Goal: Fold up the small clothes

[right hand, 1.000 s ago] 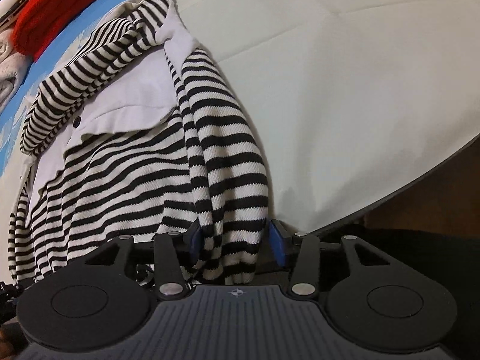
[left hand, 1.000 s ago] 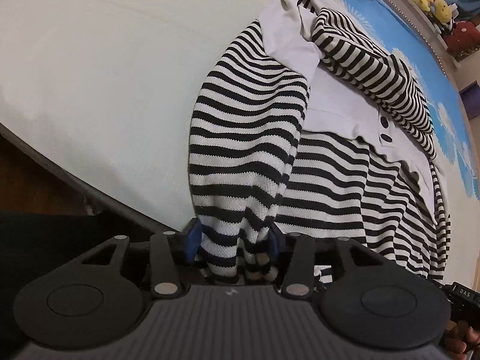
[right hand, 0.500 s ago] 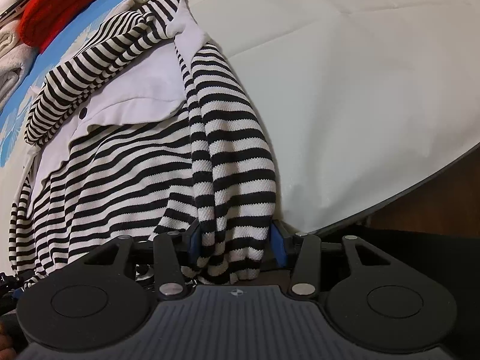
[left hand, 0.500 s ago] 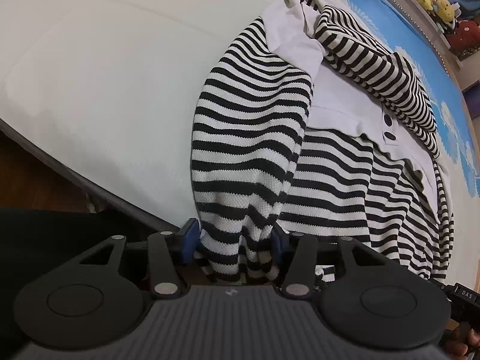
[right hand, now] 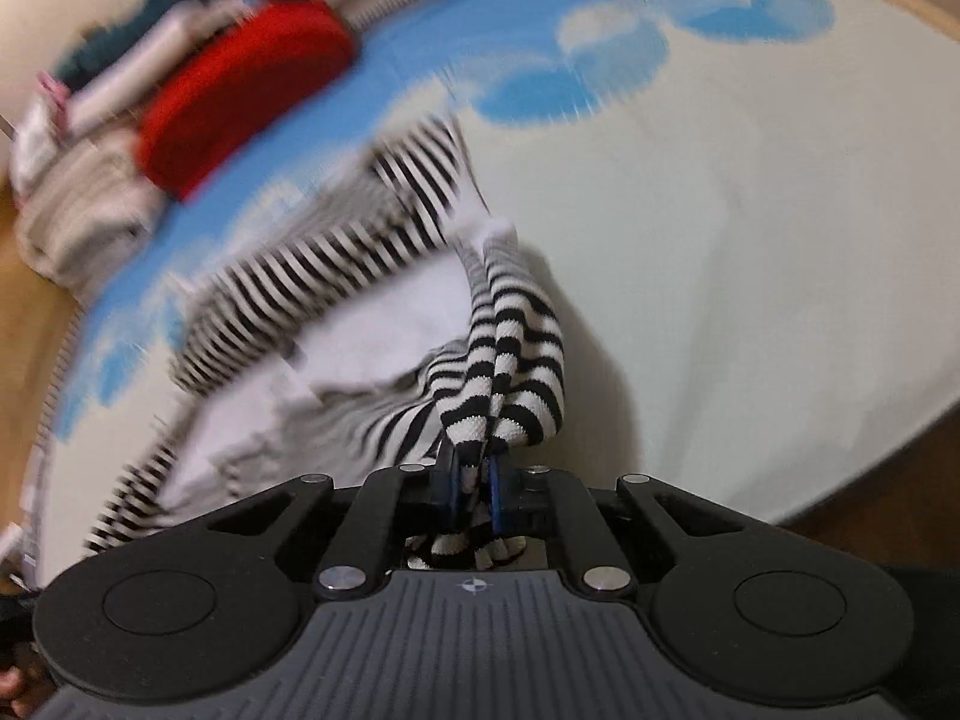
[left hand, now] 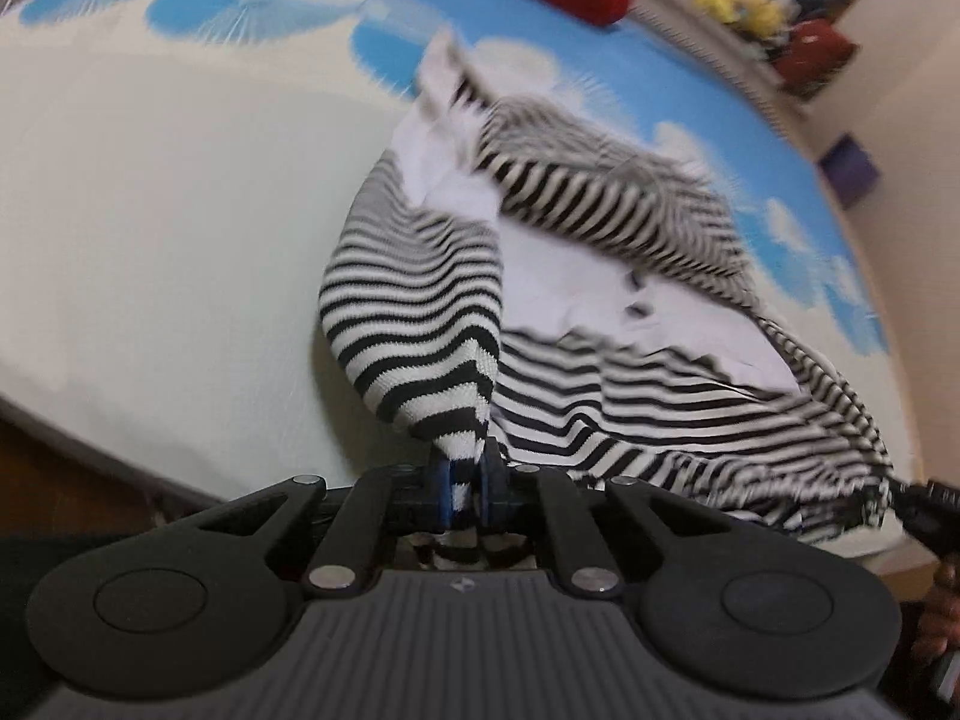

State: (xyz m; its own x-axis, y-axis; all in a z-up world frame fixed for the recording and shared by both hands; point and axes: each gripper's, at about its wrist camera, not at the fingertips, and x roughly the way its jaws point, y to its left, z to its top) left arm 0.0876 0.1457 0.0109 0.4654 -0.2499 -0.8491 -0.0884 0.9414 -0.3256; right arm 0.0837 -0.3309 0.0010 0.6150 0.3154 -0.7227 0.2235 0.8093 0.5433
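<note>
Now mid-fold: left gripper (left hand: 461, 483) and right gripper (right hand: 471, 483) each have jaws pinching a hem corner of the striped sweater (left hand: 630, 384), lifted at 6 o'clock; its body lies on the desk (left hand: 150, 210); next probably carry hem toward 12 o'clock, keeping corners level.

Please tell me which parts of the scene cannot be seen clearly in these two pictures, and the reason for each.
- Left wrist view: far half of the striped garment is motion-blurred; buttons barely readable.
- Left wrist view: the fabric edge inside the left gripper is hidden by its shut jaws.
- Right wrist view: the red item and pale pile are blurred beyond naming.
- Right wrist view: the hem in the right gripper is hidden likewise.
</note>
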